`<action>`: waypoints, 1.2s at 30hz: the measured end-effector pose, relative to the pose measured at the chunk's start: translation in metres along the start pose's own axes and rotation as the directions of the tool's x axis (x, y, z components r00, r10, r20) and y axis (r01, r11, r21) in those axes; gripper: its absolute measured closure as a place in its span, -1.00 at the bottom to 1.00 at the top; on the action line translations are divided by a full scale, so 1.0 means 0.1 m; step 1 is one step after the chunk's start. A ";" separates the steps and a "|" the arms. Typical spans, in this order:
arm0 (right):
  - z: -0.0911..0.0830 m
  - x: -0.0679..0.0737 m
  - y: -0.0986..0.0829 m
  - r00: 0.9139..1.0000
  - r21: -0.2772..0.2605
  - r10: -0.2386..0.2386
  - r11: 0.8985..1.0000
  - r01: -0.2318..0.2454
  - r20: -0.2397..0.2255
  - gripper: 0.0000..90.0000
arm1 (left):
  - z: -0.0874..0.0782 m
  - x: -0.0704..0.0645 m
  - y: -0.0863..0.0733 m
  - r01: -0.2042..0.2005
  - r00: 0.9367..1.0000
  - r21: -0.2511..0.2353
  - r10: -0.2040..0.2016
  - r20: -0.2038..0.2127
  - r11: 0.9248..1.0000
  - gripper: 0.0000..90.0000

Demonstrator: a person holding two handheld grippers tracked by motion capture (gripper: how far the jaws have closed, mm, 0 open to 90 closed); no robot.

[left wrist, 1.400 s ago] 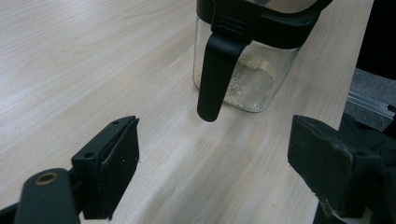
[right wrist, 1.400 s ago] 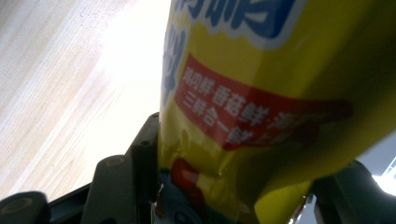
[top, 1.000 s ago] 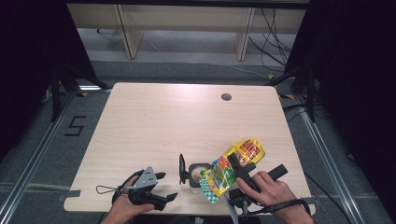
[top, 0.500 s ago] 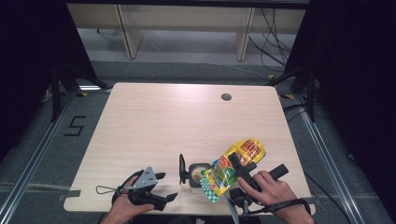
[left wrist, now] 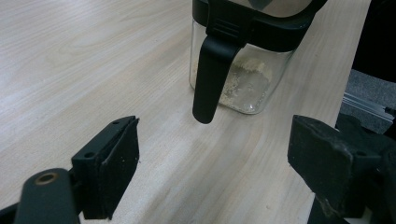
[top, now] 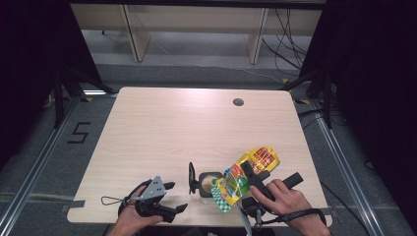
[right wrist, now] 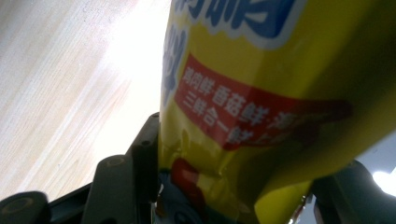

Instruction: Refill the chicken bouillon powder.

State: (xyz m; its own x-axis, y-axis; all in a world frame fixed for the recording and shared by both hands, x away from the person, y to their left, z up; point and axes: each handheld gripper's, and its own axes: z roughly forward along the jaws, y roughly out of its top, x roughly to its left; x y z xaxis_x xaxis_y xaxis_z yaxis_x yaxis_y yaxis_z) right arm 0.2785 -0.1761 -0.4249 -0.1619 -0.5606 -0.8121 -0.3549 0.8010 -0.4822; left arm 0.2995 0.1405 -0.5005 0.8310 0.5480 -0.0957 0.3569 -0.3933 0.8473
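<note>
A small clear jar (top: 208, 183) with a black rim stands near the table's front edge, its black lid (top: 191, 178) flipped up at its left. In the left gripper view the jar (left wrist: 243, 84) holds a little pale powder, and a black handle (left wrist: 210, 74) hangs down its side. My left gripper (top: 174, 197) (left wrist: 217, 163) stands open left of the jar, apart from it, jaws wide and empty. My right gripper (top: 255, 173) (right wrist: 243, 186) is shut on a yellow printed bag (top: 246, 177) (right wrist: 261, 84). The bag is tilted, its lower end against the jar's right rim.
The wooden table (top: 196, 128) has a round cable hole (top: 238, 102) at the back right. Its front edge runs just under both hands. Beyond the far edge are shelf legs and cables on the floor, and dark stands flank both sides.
</note>
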 end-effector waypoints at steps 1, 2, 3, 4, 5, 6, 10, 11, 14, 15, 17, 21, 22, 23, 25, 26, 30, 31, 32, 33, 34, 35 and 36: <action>0.00 0.00 0.00 1.000 0.000 0.005 1.000 -0.005 -0.004 -0.01 | -0.01 0.01 0.00 -0.004 1.000 0.005 0.004 -0.002 1.000 -0.64; 0.01 0.00 0.00 1.000 -0.001 0.006 1.000 -0.006 -0.009 -0.01 | -0.01 0.01 0.00 -0.003 1.000 0.005 0.003 -0.002 1.000 -0.64; 0.01 0.01 0.00 1.000 -0.003 0.008 1.000 -0.008 -0.009 -0.01 | -0.01 0.01 0.00 -0.002 1.000 0.005 0.002 -0.003 1.000 -0.64; 0.01 0.00 0.00 1.000 -0.005 0.002 1.000 -0.002 -0.005 -0.01 | -0.01 0.01 0.00 -0.001 1.000 0.005 0.001 -0.003 1.000 -0.64; 0.01 0.00 0.00 1.000 -0.006 0.002 1.000 -0.002 -0.004 -0.01 | 0.00 0.00 0.00 0.000 1.000 -0.001 0.000 -0.002 1.000 -0.64; 0.01 0.00 0.00 1.000 -0.004 0.003 1.000 -0.003 -0.005 -0.01 | -0.01 0.00 0.00 -0.002 1.000 0.003 0.002 0.000 1.000 -0.63; 0.01 -0.01 0.00 1.000 -0.003 0.001 1.000 -0.001 -0.002 0.00 | 0.00 -0.01 -0.01 0.015 1.000 0.001 -0.015 -0.003 1.000 -0.64; 0.01 -0.01 -0.01 1.000 -0.002 0.000 1.000 0.000 -0.001 -0.01 | 0.00 -0.01 -0.01 0.014 1.000 0.002 -0.014 -0.003 1.000 -0.64; 0.01 -0.02 -0.01 1.000 0.003 0.003 1.000 -0.003 -0.001 -0.01 | 0.00 -0.01 -0.01 0.023 1.000 0.001 -0.023 -0.002 1.000 -0.64; 0.01 -0.03 -0.01 1.000 0.000 -0.003 1.000 0.003 -0.001 -0.01 | -0.01 0.00 0.00 0.004 1.000 0.001 -0.004 0.000 1.000 -0.64; 0.01 -0.04 -0.01 1.000 0.000 -0.001 1.000 0.001 0.006 0.00 | 0.00 0.00 -0.01 0.000 1.000 -0.003 0.000 0.000 1.000 -0.64; 0.02 -0.04 0.00 1.000 -0.007 -0.001 1.000 0.001 0.003 -0.01 | -0.01 -0.03 -0.01 0.021 1.000 -0.002 -0.021 -0.003 1.000 -0.64; 0.02 -0.04 0.00 1.000 -0.007 0.000 1.000 0.000 0.005 0.00 | -0.02 -0.03 -0.01 0.020 1.000 0.005 -0.020 -0.007 1.000 -0.64; 0.03 -0.04 0.00 1.000 -0.005 0.001 1.000 -0.001 0.000 0.00 | -0.02 -0.03 -0.02 0.020 1.000 0.005 -0.020 -0.007 1.000 -0.64; 0.05 -0.03 0.00 1.000 -0.005 -0.001 1.000 0.001 -0.010 0.00 | -0.02 -0.03 -0.02 0.011 1.000 -0.004 -0.011 -0.008 1.000 -0.64; 0.06 -0.03 0.00 1.000 -0.005 -0.005 1.000 0.005 -0.007 0.00 | -0.02 -0.04 -0.02 0.012 1.000 -0.003 -0.012 -0.002 1.000 -0.64; 0.05 -0.04 0.00 1.000 -0.004 -0.005 1.000 0.005 -0.009 0.01 | -0.02 -0.06 -0.02 0.017 1.000 -0.014 -0.017 -0.003 1.000 -0.63; 0.04 -0.04 -0.01 1.000 -0.005 -0.006 1.000 0.006 0.003 0.01 | -0.02 -0.06 -0.02 0.023 1.000 -0.013 -0.023 -0.004 1.000 -0.63; 0.03 -0.05 -0.01 1.000 -0.002 -0.002 1.000 0.002 0.002 0.01 | -0.02 -0.06 -0.02 0.020 1.000 -0.014 -0.020 -0.003 1.000 -0.63; 0.02 -0.06 -0.01 1.000 0.000 0.003 1.000 -0.003 0.000 0.01 | -0.03 -0.05 -0.02 0.023 1.000 0.002 -0.023 -0.009 1.000 -0.63; 0.02 -0.07 -0.02 1.000 -0.002 0.004 1.000 -0.004 0.000 0.01 | -0.03 -0.05 -0.03 0.025 1.000 0.004 -0.025 -0.014 1.000 -0.63; 0.02 -0.07 -0.02 1.000 -0.003 0.005 1.000 -0.005 -0.001 0.01 | -0.03 -0.05 -0.03 0.022 1.000 0.011 -0.022 -0.016 1.000 -0.63; 0.03 -0.07 -0.02 1.000 -0.004 0.001 1.000 -0.001 0.002 0.01 | -0.03 -0.06 -0.04 0.023 1.000 0.000 -0.023 -0.008 1.000 -0.63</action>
State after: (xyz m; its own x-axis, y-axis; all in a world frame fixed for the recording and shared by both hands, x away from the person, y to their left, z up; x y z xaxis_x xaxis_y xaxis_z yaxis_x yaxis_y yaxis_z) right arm 0.2828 -0.1734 -0.4190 -0.1602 -0.5596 -0.8131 -0.3584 0.8005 -0.4804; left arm 0.2916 0.1411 -0.5012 0.8193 0.5625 -0.1107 0.3758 -0.3811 0.8447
